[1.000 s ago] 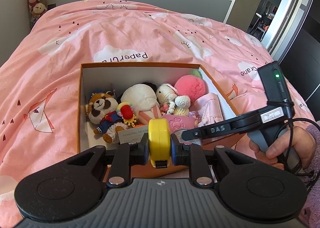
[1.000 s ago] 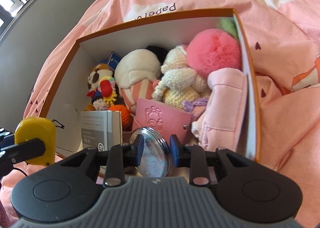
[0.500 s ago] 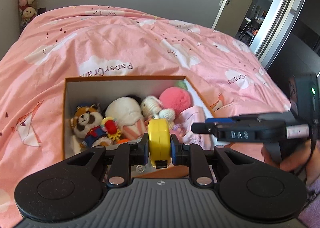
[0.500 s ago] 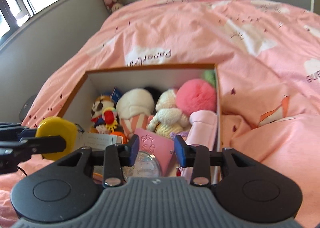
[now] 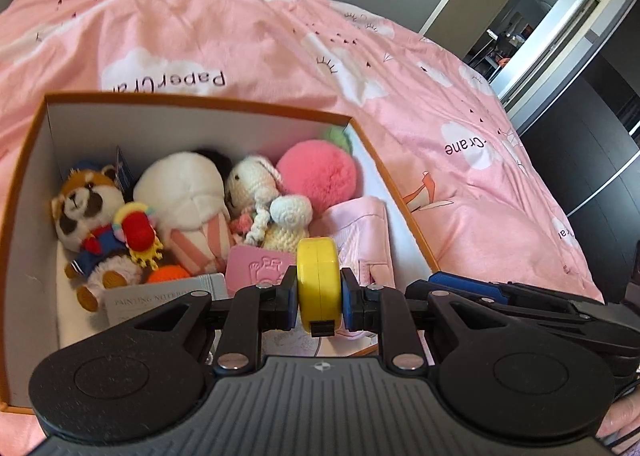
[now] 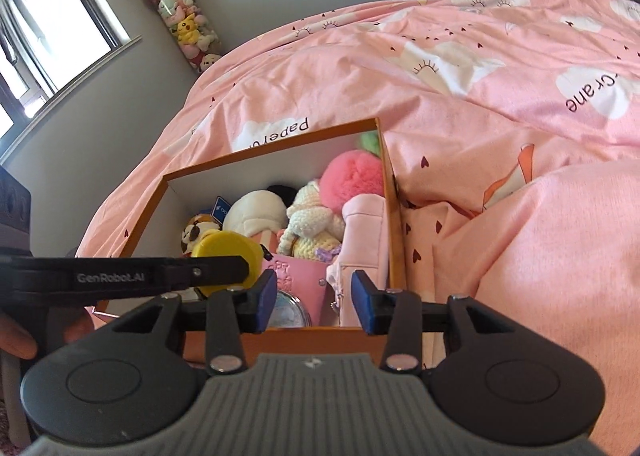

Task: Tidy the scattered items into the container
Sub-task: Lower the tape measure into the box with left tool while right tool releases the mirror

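Hanging pinched between the pads of the left gripper (image 5: 319, 298), the yellow tape measure (image 5: 319, 283) stands on edge, its flat faces against the pads and its long axis running up and down, with the orange-rimmed box (image 5: 200, 104) directly ahead of and below the claw; the left hand is the one placed to drop it in. Reading the box from the left of that claw to the right: a raccoon plush (image 5: 86, 212) in the far-left corner, a painting notebook (image 5: 160, 298) just left of the pads, a white plush (image 5: 186, 192), a crocheted bunny (image 5: 260, 200), a pink card holder (image 5: 256, 268) touching the front of the pile, a pink pompom (image 5: 316, 176) and a pale pink pouch (image 5: 360, 228) to the right. Further right, the right gripper (image 6: 314, 302) stands spread with nothing between its pads, a round glass-faced disc (image 6: 288, 310) lying in the box just beyond them.
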Demonstrator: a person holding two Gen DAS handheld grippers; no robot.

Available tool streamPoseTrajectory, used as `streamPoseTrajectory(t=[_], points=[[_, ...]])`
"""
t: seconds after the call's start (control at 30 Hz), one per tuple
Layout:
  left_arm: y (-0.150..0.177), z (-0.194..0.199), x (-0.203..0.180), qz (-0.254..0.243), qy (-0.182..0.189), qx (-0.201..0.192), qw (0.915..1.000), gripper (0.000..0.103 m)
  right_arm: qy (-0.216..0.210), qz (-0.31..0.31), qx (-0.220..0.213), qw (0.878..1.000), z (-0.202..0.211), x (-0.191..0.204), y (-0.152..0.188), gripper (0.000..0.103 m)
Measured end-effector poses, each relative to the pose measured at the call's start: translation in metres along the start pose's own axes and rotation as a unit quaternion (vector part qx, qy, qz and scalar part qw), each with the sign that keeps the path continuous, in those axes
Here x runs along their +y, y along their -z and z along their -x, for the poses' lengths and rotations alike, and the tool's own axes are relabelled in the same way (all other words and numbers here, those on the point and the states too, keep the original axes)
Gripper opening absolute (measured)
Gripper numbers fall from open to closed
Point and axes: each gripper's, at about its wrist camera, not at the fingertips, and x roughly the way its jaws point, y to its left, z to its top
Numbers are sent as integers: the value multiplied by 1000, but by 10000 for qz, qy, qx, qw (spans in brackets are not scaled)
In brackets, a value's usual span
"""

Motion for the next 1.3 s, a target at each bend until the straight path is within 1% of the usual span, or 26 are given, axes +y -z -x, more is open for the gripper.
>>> streamPoseTrajectory(t=[0.07,0.1,0.2,0.33,0.47,0.6,0.67,0.9,1.0,1.03,1.1,1.2,1.3], points=[[2,-5,6,223,171,29,9996,23,-13,-26,-9,10000,-1,-1,2,45],[3,-8,7,277,196,46,9994,23,-13,-29,-6,10000,-2,-1,2,45],[6,-16,9,269,40,130,9995,23,1,-16,-10,10000,-2,-1,3,45],[13,-23,16,361,-18,286,9989,23,53,-75,-19,10000,-2,-4,3,45],[16,-25,20,408,11,312,9987,24,43,-60,14,10000,-3,-2,5,45],[16,-24,20,370,-45,397,9985,26,66,-20,20,10000,-2,1,6,45],[15,-22,19,315,-142,399,9986,27,88,-13,14,10000,-1,1,7,45],[10,-9,16,157,-353,273,9989,28,149,27,17,9999,-1,1,8,45],[7,1,13,66,-542,103,9985,28,164,32,-6,9999,-1,1,8,45],[6,4,13,57,-545,54,9985,28,169,33,-11,9999,-1,0,8,45],[3,6,11,31,-506,99,9987,27,170,32,-13,9999,-1,0,8,45],[4,2,8,-69,-644,217,9977,21,163,42,-6,9999,-1,1,9,45],[8,-7,6,-140,-758,365,9964,20,179,85,0,9998,0,2,10,45]])
